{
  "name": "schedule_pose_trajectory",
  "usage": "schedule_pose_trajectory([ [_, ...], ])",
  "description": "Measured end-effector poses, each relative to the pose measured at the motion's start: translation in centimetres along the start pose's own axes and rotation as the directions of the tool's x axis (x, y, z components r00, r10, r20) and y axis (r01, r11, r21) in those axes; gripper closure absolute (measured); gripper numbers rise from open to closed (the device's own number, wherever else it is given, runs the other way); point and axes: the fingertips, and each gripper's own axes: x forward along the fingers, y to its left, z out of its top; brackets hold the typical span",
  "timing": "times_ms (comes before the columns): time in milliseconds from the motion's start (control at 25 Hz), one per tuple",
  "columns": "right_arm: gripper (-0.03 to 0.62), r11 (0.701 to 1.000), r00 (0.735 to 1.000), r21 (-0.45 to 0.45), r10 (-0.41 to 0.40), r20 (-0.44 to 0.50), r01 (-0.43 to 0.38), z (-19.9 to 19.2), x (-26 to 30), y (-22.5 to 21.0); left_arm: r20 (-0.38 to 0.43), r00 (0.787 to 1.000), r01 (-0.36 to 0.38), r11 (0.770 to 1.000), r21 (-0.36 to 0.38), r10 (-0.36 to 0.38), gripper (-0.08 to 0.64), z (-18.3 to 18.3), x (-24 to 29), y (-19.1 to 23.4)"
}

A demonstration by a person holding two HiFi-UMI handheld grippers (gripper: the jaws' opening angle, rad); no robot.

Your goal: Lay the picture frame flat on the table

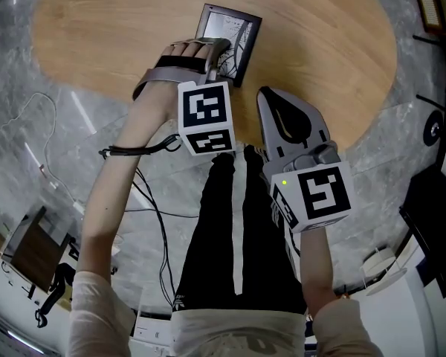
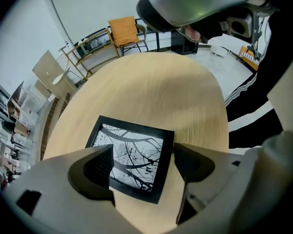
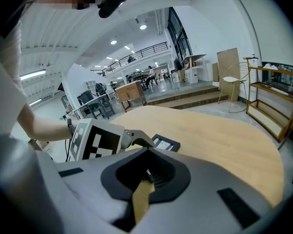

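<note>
Black trousers with white side stripes and a pale beige short-sleeved top are worn; a dark strap crosses the left hand; the grey moulded left gripper and right gripper each bear a white cube with black square markers; a thin black cable trails beside the left wrist.

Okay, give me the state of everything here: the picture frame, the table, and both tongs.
picture frame: lying flat on the table, picture side up.
table: wooden top, bearing the frame.
left tongs: open, jaws wide apart over the frame, not clamping it.
right tongs: shut, empty, at the table's near edge.
</note>
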Motion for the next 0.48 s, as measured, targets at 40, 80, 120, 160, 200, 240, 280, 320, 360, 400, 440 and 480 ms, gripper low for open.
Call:
schedule_pose_trajectory([
  [40,0.586,1.000,1.000,0.000,-0.001,0.001,0.001,0.0,0.0,0.0,0.001,1.000,0.001,1.000,-0.003,-0.001,0.195,0.0,0.0,-0.1],
  [80,0.586,1.000,1.000,0.001,-0.002,0.002,0.002,0.0,0.0,0.0,0.002,1.000,0.001,1.000,-0.003,-0.001,0.195,0.0,-0.1,-0.1],
  [120,0.586,1.000,1.000,0.003,-0.002,0.001,0.002,0.0,0.1,0.1,0.002,1.000,0.001,1.000,0.000,-0.001,0.195,0.0,-0.2,-0.2],
  [160,0.586,1.000,1.000,0.003,0.000,0.000,0.000,0.0,0.1,0.2,0.002,1.000,0.000,1.000,0.003,0.000,0.195,0.0,-0.2,-0.3],
  [200,0.586,1.000,1.000,0.004,0.002,-0.001,-0.002,0.0,0.2,0.3,0.003,1.000,0.001,1.000,0.004,-0.001,0.195,0.0,-0.3,-0.4],
  [240,0.586,1.000,1.000,0.004,0.003,-0.001,-0.003,0.0,0.2,0.5,0.005,1.000,0.004,1.000,0.002,-0.004,0.195,0.0,-0.3,-0.4],
  [280,0.586,1.000,1.000,0.004,0.004,-0.001,-0.004,0.0,0.2,0.6,0.010,1.000,0.006,1.000,-0.004,-0.006,0.195,0.0,-0.5,-0.5],
  [320,0.586,1.000,1.000,0.005,0.004,0.000,-0.004,0.0,0.2,0.7,0.019,1.000,0.007,1.000,-0.012,-0.006,0.195,0.1,-0.7,-0.5],
  [360,0.586,1.000,1.000,0.004,0.005,0.001,-0.005,0.1,0.2,0.9,0.034,0.999,0.002,1.000,-0.025,-0.001,0.195,0.3,-0.9,-0.3],
  [400,0.586,1.000,1.000,-0.002,0.009,-0.001,-0.009,0.3,0.2,1.1,0.053,0.999,-0.008,0.999,-0.043,0.010,0.195,0.6,-1.3,0.0],
  [440,0.586,1.000,1.000,-0.012,0.014,-0.002,-0.014,0.5,0.2,1.3,0.076,0.997,-0.018,0.998,-0.067,0.023,0.195,1.0,-1.7,0.4],
  [480,0.586,1.000,1.000,-0.023,0.017,-0.002,-0.017,0.8,0.1,1.4,0.100,0.994,-0.025,0.995,-0.098,0.035,0.195,1.3,-2.3,0.8],
])
